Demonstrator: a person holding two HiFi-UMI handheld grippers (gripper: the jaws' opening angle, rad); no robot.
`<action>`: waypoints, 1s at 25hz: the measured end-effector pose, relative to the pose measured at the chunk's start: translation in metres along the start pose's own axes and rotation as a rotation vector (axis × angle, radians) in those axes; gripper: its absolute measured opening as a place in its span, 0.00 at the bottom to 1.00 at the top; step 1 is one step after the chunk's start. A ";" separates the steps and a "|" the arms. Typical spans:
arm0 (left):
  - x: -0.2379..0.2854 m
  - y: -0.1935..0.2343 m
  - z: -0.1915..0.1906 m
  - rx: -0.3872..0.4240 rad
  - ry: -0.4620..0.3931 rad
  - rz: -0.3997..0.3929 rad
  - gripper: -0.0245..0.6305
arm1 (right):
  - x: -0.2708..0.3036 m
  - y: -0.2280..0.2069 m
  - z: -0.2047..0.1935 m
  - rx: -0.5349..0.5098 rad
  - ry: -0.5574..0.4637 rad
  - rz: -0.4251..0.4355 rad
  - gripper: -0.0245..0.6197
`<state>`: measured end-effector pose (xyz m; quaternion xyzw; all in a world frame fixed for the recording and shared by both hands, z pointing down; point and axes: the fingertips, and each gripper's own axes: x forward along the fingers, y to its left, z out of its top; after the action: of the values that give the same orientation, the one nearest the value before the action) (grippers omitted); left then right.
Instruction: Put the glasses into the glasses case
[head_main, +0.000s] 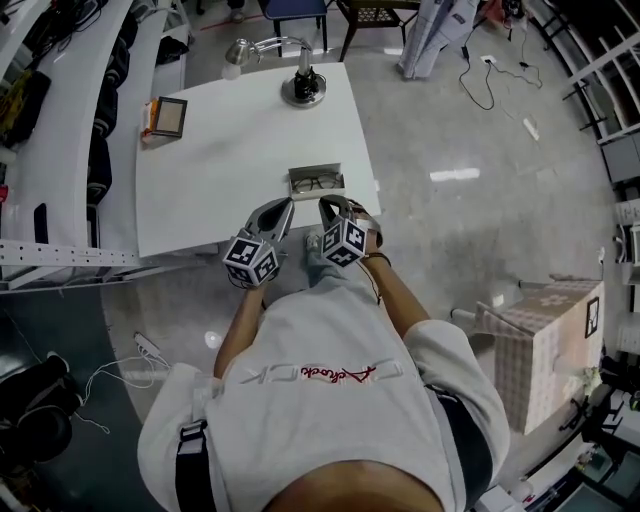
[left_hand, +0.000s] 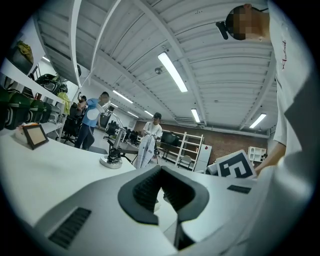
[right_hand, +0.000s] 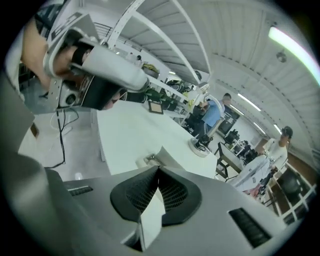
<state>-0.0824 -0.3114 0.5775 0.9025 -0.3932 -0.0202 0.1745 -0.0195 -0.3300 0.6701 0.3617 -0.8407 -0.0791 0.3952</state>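
White table (head_main: 230, 150): desk lamp (head_main: 303, 88) on a round base at the far edge, small framed picture (head_main: 167, 117) near the far-left corner, well apart from the lamp. Floor: checked box (head_main: 545, 350) at right, black headphones (head_main: 35, 415) lower left, black cable (head_main: 480, 85) upper right. Background: one person in blue (left_hand: 95, 112), another in white (left_hand: 152, 131), ceiling strip lights (left_hand: 172, 71) on.

The glasses case (head_main: 316, 169) is a small, light grey box. It stands open on the white desk (head_main: 230, 170), close to the near edge and toward the right side. The dark-framed glasses (head_main: 316, 184) lie flat inside it, with lenses side by side.
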 end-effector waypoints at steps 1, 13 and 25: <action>-0.003 -0.004 0.001 0.003 -0.004 0.000 0.07 | -0.007 -0.001 0.007 0.053 -0.038 -0.006 0.05; -0.053 -0.037 -0.014 -0.004 -0.021 0.003 0.07 | -0.088 0.015 0.049 0.608 -0.422 -0.044 0.05; -0.077 -0.046 -0.011 -0.030 -0.063 0.029 0.08 | -0.120 0.031 0.048 0.619 -0.447 -0.071 0.05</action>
<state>-0.1013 -0.2239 0.5649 0.8929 -0.4112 -0.0520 0.1761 -0.0201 -0.2342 0.5779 0.4667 -0.8772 0.0877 0.0713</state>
